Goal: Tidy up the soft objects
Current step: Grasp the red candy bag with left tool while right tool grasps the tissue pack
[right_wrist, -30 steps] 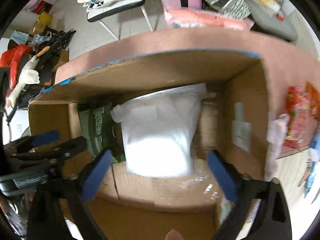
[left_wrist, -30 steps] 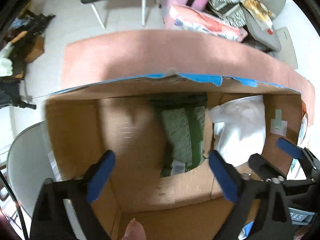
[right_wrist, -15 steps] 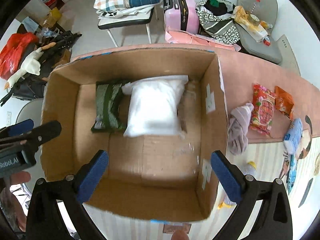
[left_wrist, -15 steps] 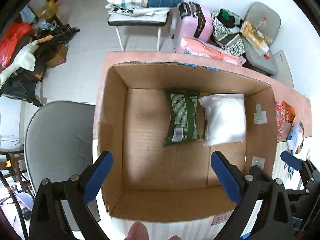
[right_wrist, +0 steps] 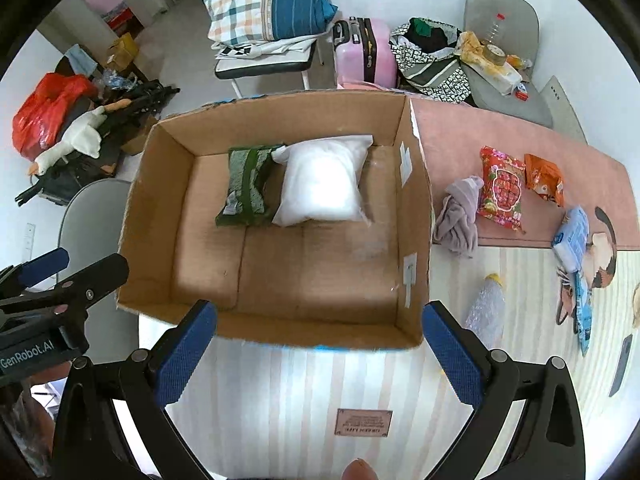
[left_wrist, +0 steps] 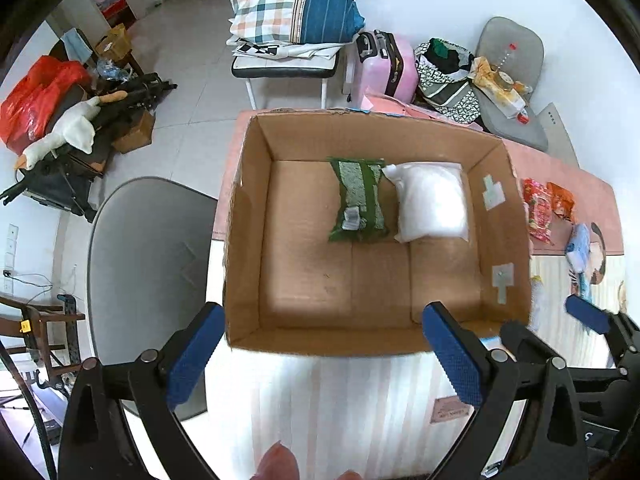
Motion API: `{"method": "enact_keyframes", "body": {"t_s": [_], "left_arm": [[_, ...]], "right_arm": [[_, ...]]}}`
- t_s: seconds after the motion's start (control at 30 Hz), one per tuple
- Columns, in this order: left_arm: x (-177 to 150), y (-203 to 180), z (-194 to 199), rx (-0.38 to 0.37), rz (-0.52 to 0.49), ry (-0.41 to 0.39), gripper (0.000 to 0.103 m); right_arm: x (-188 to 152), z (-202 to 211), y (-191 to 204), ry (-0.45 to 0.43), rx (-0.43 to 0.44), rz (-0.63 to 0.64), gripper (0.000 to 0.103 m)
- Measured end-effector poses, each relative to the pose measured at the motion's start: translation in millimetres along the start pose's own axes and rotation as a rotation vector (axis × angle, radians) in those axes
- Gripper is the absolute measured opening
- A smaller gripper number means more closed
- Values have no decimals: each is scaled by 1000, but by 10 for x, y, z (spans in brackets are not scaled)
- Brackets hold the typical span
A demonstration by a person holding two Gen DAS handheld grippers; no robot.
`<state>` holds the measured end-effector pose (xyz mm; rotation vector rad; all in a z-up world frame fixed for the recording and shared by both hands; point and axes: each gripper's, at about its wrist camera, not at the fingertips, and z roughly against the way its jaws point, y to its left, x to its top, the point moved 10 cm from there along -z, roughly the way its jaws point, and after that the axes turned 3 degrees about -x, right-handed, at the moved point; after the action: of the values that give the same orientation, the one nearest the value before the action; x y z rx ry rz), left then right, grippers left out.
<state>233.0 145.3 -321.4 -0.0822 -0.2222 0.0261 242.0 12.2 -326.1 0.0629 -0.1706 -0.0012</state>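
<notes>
An open cardboard box [left_wrist: 244, 240] [right_wrist: 412, 216] stands on the table. Inside at the back lie a green packet [left_wrist: 358, 204] [right_wrist: 246, 186] and a white soft bag [left_wrist: 430, 204] [right_wrist: 320, 182], side by side. My left gripper [left_wrist: 324, 348] is open and empty, above the box's near edge. My right gripper [right_wrist: 320, 344] is open and empty too, just to its right. On the table right of the box lie a grey cloth [right_wrist: 458, 216], a red snack packet [right_wrist: 502, 190], an orange packet [right_wrist: 544, 178] and a blue-white wipes pack [right_wrist: 572, 238].
A bubble-wrap roll [right_wrist: 486, 306] lies near the box's front right corner. A grey chair [left_wrist: 148, 272] stands left of the table. Past the table are a chair with a plaid pillow [left_wrist: 288, 4], a pink suitcase [left_wrist: 386, 68] and floor clutter.
Both grippers have pulled up and back out of the box, from close inside it to above its near edge. The green packet and white bag stay in the box.
</notes>
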Motion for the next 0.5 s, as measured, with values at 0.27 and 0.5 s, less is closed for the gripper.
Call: {"method": "enact_keyframes", "body": {"t_s": [0.27, 0.5], "left_arm": [[78, -528, 319, -5, -52, -110, 103], [407, -1811, 248, -54, -215, -93, 103]], "right_arm": [[-91, 259, -493, -44, 96, -101, 103], [14, 421, -2071, -34, 40, -317, 103]]}}
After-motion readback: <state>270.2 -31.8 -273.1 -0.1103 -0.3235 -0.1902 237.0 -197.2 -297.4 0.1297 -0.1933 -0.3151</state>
